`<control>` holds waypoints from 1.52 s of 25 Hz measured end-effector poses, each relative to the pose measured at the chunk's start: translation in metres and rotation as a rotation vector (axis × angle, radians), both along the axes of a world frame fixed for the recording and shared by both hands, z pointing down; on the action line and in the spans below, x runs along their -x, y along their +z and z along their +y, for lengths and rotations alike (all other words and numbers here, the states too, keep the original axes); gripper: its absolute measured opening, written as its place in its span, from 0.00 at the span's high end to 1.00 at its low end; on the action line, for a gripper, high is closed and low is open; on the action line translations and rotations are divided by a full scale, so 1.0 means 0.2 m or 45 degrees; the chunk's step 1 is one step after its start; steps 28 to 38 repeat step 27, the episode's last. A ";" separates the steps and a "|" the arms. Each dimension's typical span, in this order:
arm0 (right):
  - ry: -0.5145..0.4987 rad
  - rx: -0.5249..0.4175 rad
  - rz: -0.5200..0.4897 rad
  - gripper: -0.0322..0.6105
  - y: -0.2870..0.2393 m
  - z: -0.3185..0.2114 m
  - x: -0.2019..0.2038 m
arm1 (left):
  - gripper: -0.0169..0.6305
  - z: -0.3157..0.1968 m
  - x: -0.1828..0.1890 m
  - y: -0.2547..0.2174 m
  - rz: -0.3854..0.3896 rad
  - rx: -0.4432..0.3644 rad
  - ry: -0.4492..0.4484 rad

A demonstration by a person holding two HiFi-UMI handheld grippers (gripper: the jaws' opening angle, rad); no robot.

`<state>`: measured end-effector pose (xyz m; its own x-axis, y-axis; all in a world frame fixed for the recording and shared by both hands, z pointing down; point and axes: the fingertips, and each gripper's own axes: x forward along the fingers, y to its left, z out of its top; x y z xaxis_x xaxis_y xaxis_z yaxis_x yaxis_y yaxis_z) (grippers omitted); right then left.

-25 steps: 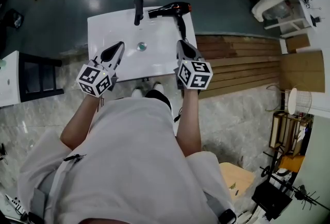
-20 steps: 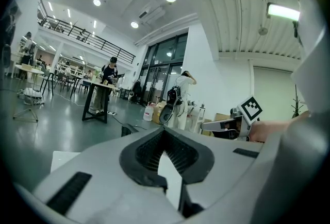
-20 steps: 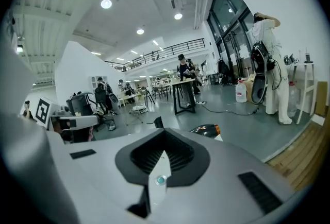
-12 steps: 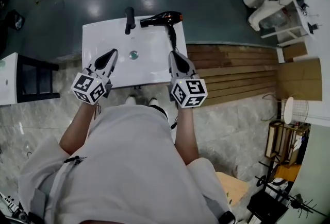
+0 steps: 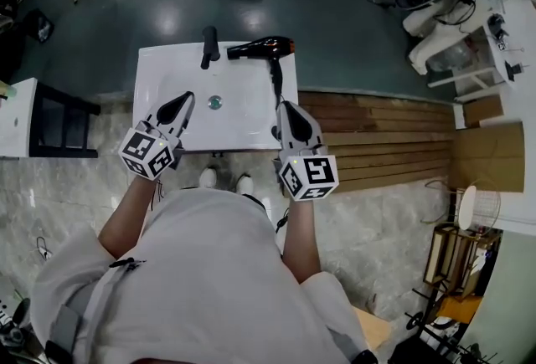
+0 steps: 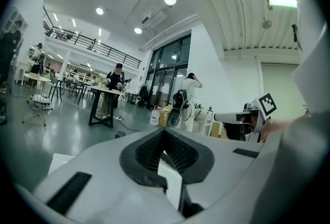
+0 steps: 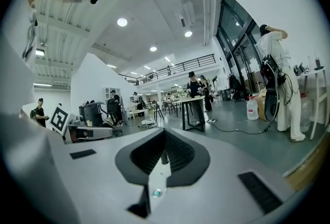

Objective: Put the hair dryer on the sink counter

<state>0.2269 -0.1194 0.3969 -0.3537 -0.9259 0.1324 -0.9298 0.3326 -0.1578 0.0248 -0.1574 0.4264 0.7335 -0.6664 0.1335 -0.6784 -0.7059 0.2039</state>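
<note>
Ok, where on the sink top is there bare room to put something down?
Back left corner of the sink top, left of the faucet, is bare, as is the basin around the drain. The back right is crowded by the dryer, its handle running along the right rim.

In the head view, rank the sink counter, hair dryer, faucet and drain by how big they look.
1. sink counter, by far the largest
2. hair dryer, body plus handle
3. faucet, a short dark bar
4. drain, a small round spot
All sit on the same counter, so nearness hardly skews the order.
</note>
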 end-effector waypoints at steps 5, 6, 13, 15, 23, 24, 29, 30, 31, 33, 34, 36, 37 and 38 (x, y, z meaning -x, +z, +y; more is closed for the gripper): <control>-0.019 -0.025 -0.008 0.94 -0.03 0.02 -0.03 | 0.97 -0.01 -0.05 -0.07 -0.002 -0.036 -0.014; -0.022 -0.025 -0.003 0.94 -0.03 0.02 -0.04 | 0.97 -0.01 -0.06 -0.09 -0.001 -0.042 -0.016; -0.038 0.003 0.060 0.94 0.03 0.03 -0.07 | 0.97 -0.04 -0.11 -0.12 -0.028 -0.061 -0.026; -0.042 0.009 0.070 0.94 0.05 0.04 -0.08 | 0.97 -0.04 -0.11 -0.11 -0.039 -0.062 -0.029; -0.042 0.027 0.065 0.94 0.08 0.03 -0.10 | 0.97 -0.04 -0.11 -0.08 -0.037 -0.049 -0.041; -0.042 0.030 0.065 0.94 0.09 0.03 -0.10 | 0.97 -0.04 -0.10 -0.07 -0.034 -0.047 -0.042; -0.045 0.037 0.067 0.94 0.12 0.02 -0.10 | 0.97 -0.05 -0.10 -0.06 -0.027 -0.048 -0.046; -0.045 0.037 0.067 0.94 0.12 0.02 -0.10 | 0.97 -0.05 -0.10 -0.06 -0.027 -0.048 -0.046; -0.045 0.037 0.067 0.94 0.12 0.02 -0.10 | 0.97 -0.05 -0.10 -0.06 -0.027 -0.048 -0.046; -0.045 0.037 0.067 0.94 0.12 0.02 -0.10 | 0.97 -0.05 -0.10 -0.06 -0.027 -0.048 -0.046; -0.045 0.037 0.067 0.94 0.12 0.02 -0.10 | 0.97 -0.05 -0.10 -0.06 -0.027 -0.048 -0.046; -0.045 0.037 0.067 0.94 0.12 0.02 -0.10 | 0.97 -0.05 -0.10 -0.06 -0.027 -0.048 -0.046; -0.045 0.037 0.067 0.94 0.12 0.02 -0.10 | 0.97 -0.05 -0.10 -0.06 -0.027 -0.048 -0.046; -0.045 0.037 0.067 0.94 0.12 0.02 -0.10 | 0.97 -0.05 -0.10 -0.06 -0.027 -0.048 -0.046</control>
